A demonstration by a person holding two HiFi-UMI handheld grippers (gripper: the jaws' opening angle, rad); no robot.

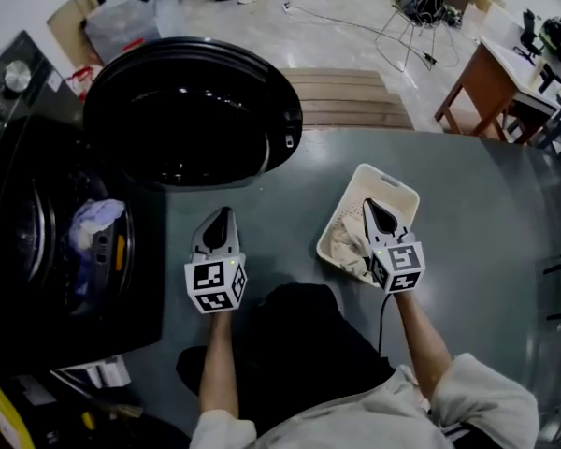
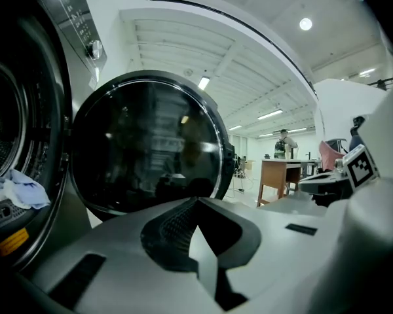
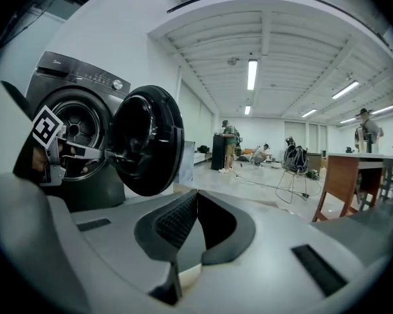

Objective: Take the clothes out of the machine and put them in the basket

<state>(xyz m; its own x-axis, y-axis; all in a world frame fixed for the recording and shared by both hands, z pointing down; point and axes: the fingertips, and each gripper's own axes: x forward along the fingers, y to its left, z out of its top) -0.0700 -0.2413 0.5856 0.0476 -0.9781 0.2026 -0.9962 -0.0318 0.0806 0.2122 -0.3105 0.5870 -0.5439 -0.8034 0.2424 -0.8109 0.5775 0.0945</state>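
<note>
Pale blue crumpled cloth [image 1: 95, 221] lies at the mouth of the drum of the black front-loading washing machine [image 1: 19, 157], whose round dark glass door [image 1: 192, 110] stands swung wide open. On the dark grey floor mat [image 1: 477, 232] to the machine's right sits the white rectangular plastic basket [image 1: 395, 183], with a cream cloth [image 1: 344, 241] bunched inside it. The right gripper [image 1: 372, 206] hangs over the basket, its jaws clenched together on nothing. The left gripper [image 1: 223, 215] hovers between machine and basket, near the lower edge of the door, its jaws likewise pressed together and empty.
</note>
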